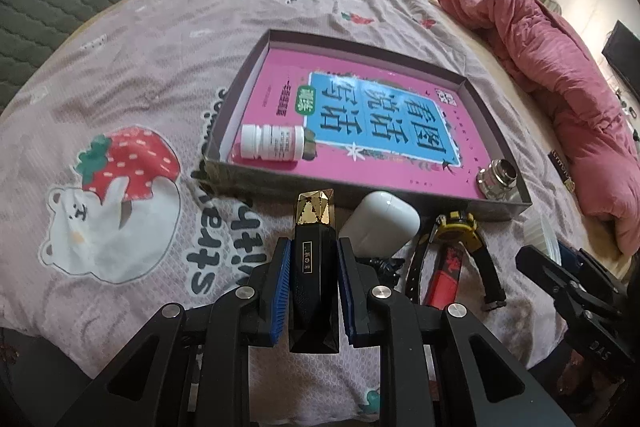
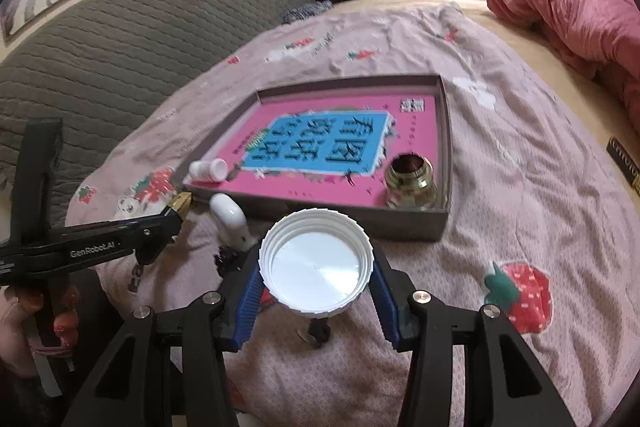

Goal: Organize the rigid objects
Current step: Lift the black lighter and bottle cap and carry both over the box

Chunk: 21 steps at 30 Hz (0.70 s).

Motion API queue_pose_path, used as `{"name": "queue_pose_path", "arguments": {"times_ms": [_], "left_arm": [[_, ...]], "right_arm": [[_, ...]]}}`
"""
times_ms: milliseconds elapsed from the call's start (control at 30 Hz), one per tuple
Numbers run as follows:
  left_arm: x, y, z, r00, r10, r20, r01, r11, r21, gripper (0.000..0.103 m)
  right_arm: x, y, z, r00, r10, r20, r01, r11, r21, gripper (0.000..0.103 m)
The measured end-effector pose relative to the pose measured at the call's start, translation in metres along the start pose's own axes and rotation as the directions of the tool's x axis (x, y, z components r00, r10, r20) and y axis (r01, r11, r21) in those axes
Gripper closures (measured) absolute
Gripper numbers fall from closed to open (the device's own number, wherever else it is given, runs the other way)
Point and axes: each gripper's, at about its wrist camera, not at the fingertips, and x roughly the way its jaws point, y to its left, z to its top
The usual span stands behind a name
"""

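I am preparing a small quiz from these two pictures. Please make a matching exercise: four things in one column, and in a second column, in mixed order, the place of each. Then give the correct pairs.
Things
1. black and gold bottle
2. white ribbed lid
3. white pill bottle
4. white earbud case

Places
A. lying on its side in the box, at a near corner
B. on the bedspread, in front of the box
C. between the pads of the left gripper
D. between the pads of the right gripper

Pairs: 1-C, 2-D, 3-A, 4-B
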Motion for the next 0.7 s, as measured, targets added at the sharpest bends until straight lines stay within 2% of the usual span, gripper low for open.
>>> {"name": "queue_pose_path", "arguments": {"times_ms": [167, 533, 700], "left_arm": [[-0.005, 0.001, 0.003, 1.0, -0.001, 0.028, 0.001, 1.0, 0.004, 0.081], [-0.007, -0.008, 0.013, 0.997, -0.022, 0.069, 0.02, 1.0, 0.023, 0.081], [-0.005, -0.013, 0.019, 0.996, -0.025, 0.083, 0.022, 0.999, 0.034, 0.081]], "right_arm": [[-0.007, 0.008, 0.005, 0.999, 0.01, 0.045, -0.008, 0.999, -0.035, 0.053], [-0.002, 0.016, 0.012, 0.997, 0.022, 0.068, -0.017, 0.997, -0.078, 0.053], [0.002, 0.01, 0.019, 0.997, 0.029, 0.078, -0.024, 0.998, -0.06, 0.053]]}}
